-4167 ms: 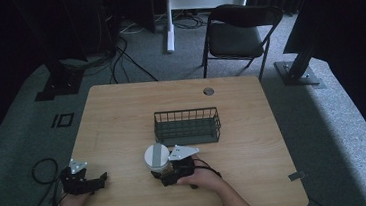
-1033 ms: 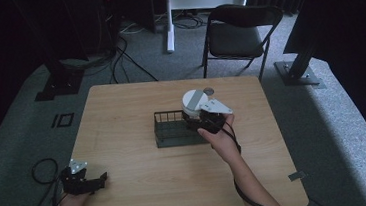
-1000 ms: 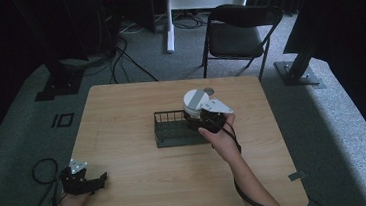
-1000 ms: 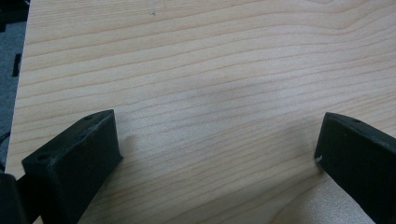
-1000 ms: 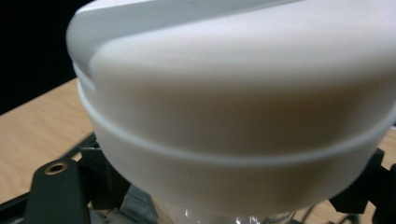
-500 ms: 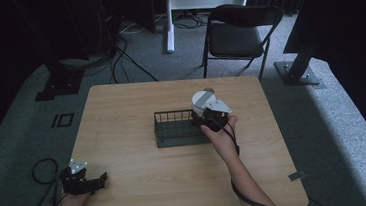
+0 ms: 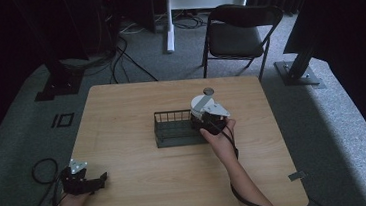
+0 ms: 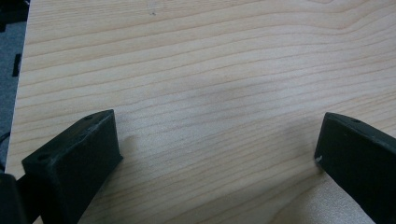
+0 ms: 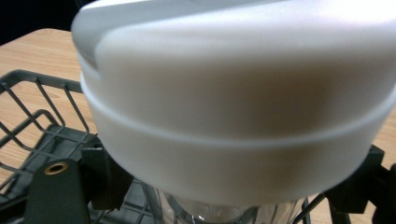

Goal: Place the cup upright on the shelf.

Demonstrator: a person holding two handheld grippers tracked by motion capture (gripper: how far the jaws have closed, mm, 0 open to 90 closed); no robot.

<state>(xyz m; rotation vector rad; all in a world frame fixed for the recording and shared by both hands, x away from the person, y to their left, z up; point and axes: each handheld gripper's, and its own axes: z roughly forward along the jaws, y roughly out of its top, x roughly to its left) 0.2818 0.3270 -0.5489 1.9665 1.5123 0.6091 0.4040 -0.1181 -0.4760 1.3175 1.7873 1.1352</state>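
Note:
A clear jar with a wide white lid (image 7: 200, 103) (image 9: 233, 93) is tilted at the right end of a dark wire basket (image 7: 173, 130) (image 9: 42, 130) in the middle of the table. My right gripper (image 7: 208, 122) (image 9: 229, 186) is shut on the jar just under the lid, one jaw on each side. The jar's lower part reaches down inside the basket's wires; I cannot tell if it touches the bottom. My left gripper (image 7: 91, 181) (image 8: 217, 154) rests open near the table's front left corner, with bare wood between its jaws.
The wooden table (image 7: 136, 102) (image 8: 187, 70) has a small round grey disc (image 7: 208, 91) behind the basket. A folding chair (image 7: 240, 32) stands beyond the far edge. Cables lie on the floor at the left.
The right gripper carried the jar from the table's front middle up to the basket. Over the last second it shifted slightly right and down at the basket's right end. The left gripper stayed still.

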